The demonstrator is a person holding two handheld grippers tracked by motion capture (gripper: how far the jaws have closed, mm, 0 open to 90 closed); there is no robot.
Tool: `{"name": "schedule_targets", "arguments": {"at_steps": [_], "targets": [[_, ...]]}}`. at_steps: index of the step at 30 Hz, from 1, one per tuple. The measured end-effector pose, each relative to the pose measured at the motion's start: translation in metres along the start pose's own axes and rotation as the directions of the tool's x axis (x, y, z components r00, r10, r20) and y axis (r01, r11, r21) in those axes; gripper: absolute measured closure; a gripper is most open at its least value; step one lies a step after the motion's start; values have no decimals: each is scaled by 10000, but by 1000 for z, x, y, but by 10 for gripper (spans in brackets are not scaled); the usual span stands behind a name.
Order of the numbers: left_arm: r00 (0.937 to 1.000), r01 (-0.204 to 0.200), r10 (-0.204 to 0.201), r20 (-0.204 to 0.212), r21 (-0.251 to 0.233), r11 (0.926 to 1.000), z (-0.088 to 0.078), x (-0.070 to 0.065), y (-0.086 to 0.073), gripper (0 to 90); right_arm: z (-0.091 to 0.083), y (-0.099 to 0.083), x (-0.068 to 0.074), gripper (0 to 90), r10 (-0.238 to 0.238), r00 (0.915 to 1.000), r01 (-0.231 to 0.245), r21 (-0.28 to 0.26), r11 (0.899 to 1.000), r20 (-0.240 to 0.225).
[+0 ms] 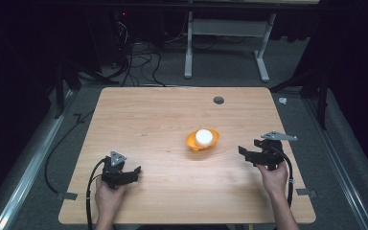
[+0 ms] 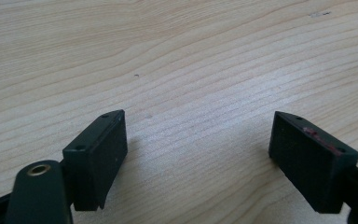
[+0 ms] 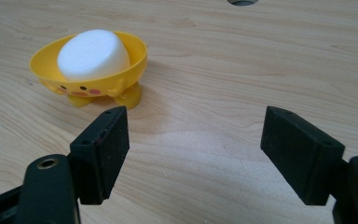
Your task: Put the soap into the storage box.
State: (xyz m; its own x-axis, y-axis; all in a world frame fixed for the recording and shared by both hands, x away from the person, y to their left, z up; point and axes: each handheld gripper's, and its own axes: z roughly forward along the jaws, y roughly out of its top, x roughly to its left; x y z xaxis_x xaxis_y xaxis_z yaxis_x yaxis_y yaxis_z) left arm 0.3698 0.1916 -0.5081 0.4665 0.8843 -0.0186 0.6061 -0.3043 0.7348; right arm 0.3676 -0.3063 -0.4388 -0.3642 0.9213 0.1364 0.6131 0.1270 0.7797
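We held the right gripper (image 3: pixel 193 154) with its jaws spread wide and nothing between them, low over the light wooden table (image 3: pixel 261 70). Just beyond its left jaw stood the small yellow plastic bowl with a painted face and little feet (image 3: pixel 93 86), and a white round soap-like block (image 3: pixel 93 53) lay inside it. The left gripper (image 2: pixel 198 154) was also wide apart and empty, over bare wood, well apart from the bowl.
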Motion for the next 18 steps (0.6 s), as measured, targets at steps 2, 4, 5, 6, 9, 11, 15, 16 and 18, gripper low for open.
{"name": "schedule_targets", "arguments": {"at_steps": [2,4,5,6,9,11,15,16,18], "targets": [[10000,3,-3,1,-1,10000,0,0,0,199,1,-2,0,246,15,10000,-15,-15,10000,-27],[10000,6,-6,2,-3,10000,0,0,0,199,1,-4,0,246,68,10000,-68,9,10000,-7],[10000,7,-7,4,-3,10000,0,0,0,199,2,-5,0,246,57,10000,-57,15,10000,-32],[10000,3,-3,3,0,10000,0,0,0,199,2,-5,1,247,90,10000,-90,38,10000,-26],[10000,6,-6,3,-4,10000,0,0,0,199,3,-9,0,247,163,9999,-163,-1,9999,-46],[10000,6,-6,3,-4,10000,0,0,0,199,3,-11,0,248,248,9997,-248,27,9997,-70],[10000,8,-8,4,-4,10000,0,0,0,199,3,-15,-1,248,318,9994,-317,64,9995,-111],[10000,6,-6,3,-4,10000,0,0,0,199,3,-16,-1,248,318,9994,-317,57,9995,-116],[10000,6,-6,3,-3,10000,0,0,0,199,4,-18,-2,248,345,9993,-344,53,9994,-123]]}}
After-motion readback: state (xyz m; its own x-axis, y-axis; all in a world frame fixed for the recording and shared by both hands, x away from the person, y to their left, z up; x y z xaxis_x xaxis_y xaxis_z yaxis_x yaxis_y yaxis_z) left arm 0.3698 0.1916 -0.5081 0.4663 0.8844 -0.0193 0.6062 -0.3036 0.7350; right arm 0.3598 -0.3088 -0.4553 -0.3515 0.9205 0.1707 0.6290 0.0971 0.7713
